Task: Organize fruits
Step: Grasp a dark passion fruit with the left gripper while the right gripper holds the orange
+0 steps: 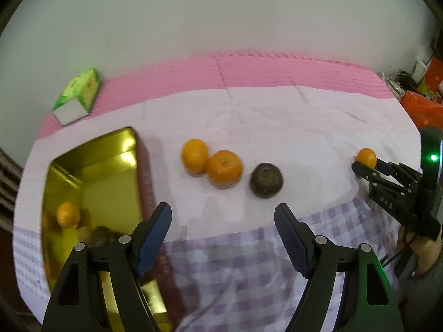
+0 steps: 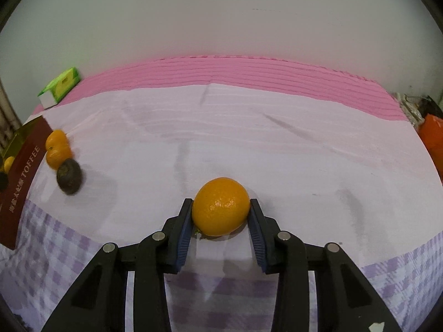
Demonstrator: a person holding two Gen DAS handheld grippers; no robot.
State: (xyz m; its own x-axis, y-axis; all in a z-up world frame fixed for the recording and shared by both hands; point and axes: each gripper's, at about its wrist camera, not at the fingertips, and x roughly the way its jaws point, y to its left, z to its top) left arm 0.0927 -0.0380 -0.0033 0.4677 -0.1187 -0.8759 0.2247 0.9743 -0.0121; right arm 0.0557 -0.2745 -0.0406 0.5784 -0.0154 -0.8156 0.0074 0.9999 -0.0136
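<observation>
My right gripper [image 2: 221, 210] is shut on an orange mandarin [image 2: 221, 210] low over the white cloth; it also shows in the left wrist view [image 1: 369, 163] with the mandarin [image 1: 366, 157] in it. My left gripper [image 1: 223, 215] is open and empty, just right of the gold tin [image 1: 91, 171]. One mandarin [image 1: 67, 214] and a dark fruit [image 1: 101, 235] lie in the tin. Ahead on the cloth lie two mandarins [image 1: 195, 155] [image 1: 224, 168] touching each other, and a dark round fruit [image 1: 266, 180] beside them.
A green tissue pack [image 1: 79, 96] lies at the back left on the pink mat [image 1: 277, 72]. The tin's maroon side reads TOFFEE [image 2: 19, 188]. Orange bags and clutter [image 1: 420, 102] stand off the right edge. A checked cloth [image 1: 235, 276] covers the near side.
</observation>
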